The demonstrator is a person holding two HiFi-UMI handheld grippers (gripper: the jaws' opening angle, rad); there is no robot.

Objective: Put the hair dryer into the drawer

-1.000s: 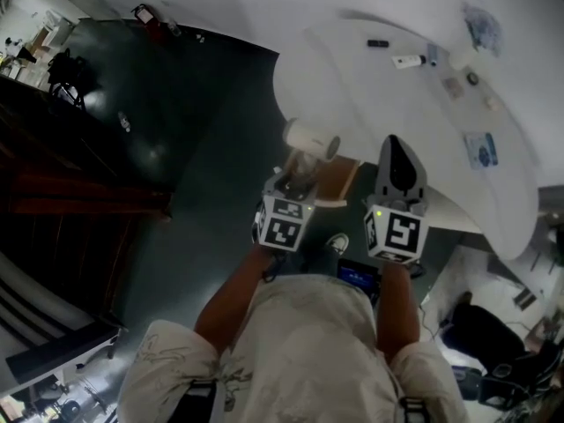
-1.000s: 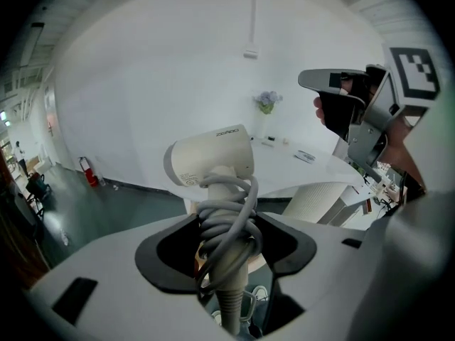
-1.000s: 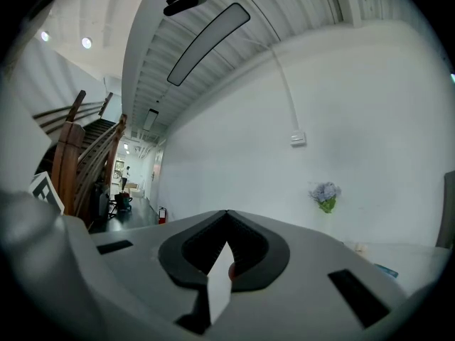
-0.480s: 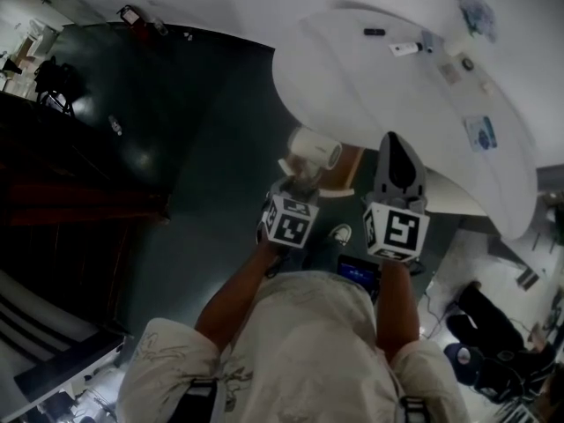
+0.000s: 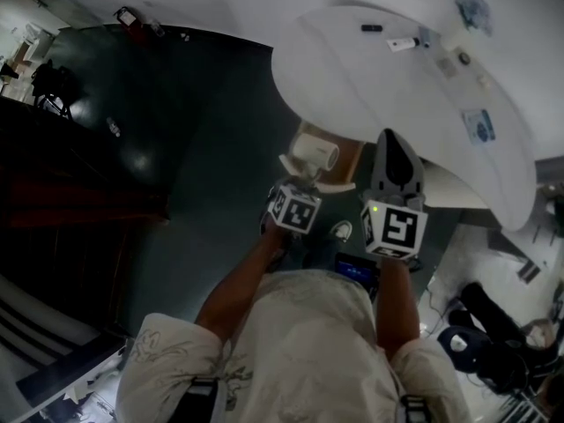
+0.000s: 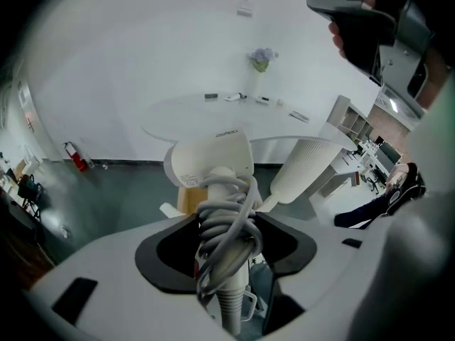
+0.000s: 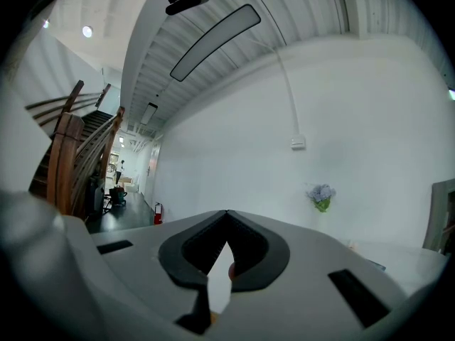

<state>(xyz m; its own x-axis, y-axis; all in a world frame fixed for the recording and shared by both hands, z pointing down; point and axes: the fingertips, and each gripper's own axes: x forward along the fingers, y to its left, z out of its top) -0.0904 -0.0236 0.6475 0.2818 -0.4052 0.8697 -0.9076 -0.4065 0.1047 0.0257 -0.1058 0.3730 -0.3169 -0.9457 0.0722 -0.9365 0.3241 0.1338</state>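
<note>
My left gripper [image 5: 302, 178] is shut on the handle of a white hair dryer [image 5: 315, 152], whose grey cord is wound round that handle. In the left gripper view the dryer [image 6: 213, 163] stands upright between the black pads, nozzle end up. It hangs over the open drawer [image 5: 346, 159], a wooden-lined box pulled out from under the round white table [image 5: 379, 77]; a corner of the drawer [image 6: 186, 199] shows behind the dryer. My right gripper [image 5: 394, 167] is held level beside the drawer to the right, its jaws meeting at the tips [image 7: 227, 213] with nothing held.
Small items lie on the far part of the table top [image 5: 414, 40]. The table's ribbed white pedestal [image 6: 306, 169] stands just right of the drawer. Dark green floor [image 5: 194, 130] spreads to the left, with a wooden stair rail [image 7: 71, 155] beyond.
My left gripper has sunk with the hair dryer, which now sits lower and right, over the drawer opening. The right gripper has barely shifted.
</note>
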